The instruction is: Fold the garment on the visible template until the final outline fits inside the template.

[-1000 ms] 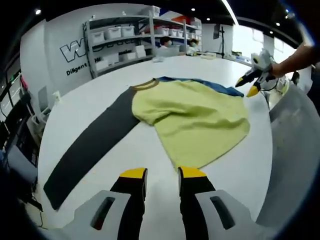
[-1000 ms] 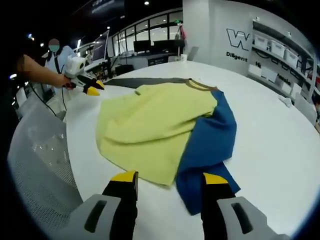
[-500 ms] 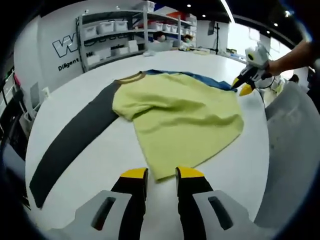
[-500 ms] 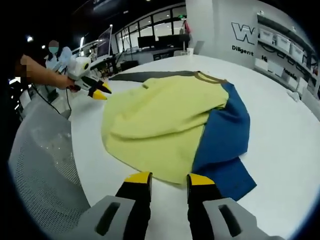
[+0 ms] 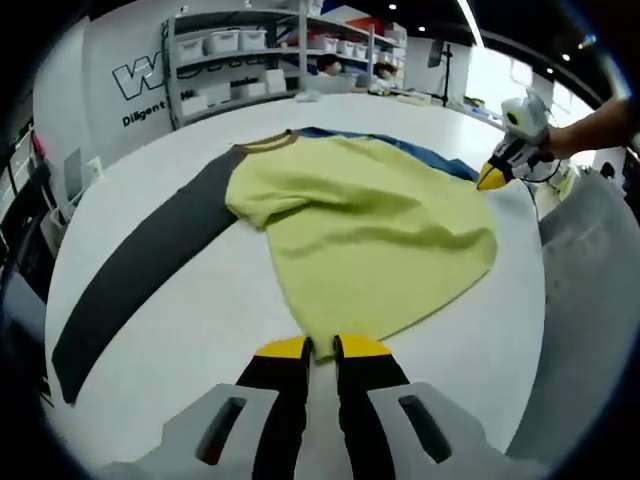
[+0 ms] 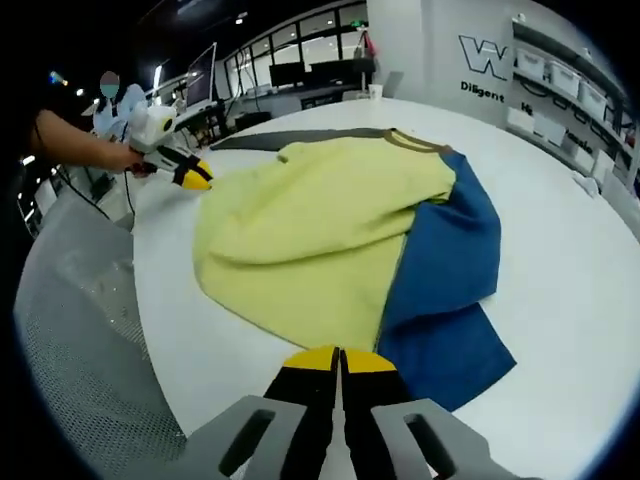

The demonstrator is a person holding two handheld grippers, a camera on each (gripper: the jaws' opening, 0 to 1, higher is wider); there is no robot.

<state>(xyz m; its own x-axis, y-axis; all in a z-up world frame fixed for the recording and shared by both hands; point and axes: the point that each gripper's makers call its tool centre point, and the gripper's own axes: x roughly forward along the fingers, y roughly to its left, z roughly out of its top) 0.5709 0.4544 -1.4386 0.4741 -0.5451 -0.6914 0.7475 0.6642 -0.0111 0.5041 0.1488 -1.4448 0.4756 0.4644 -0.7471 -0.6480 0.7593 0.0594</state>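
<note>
Lying on white table, garment, storage shelves behind.

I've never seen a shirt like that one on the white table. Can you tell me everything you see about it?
The shirt is a soft, knit-looking top with a pale yellow-green body, a brown neck band, one long dark grey sleeve stretched flat across the white table, and a blue part spread on the other side. It lies loosely rumpled, not yet folded small. The left claw and right claw each sit closed at its near hem.
</note>
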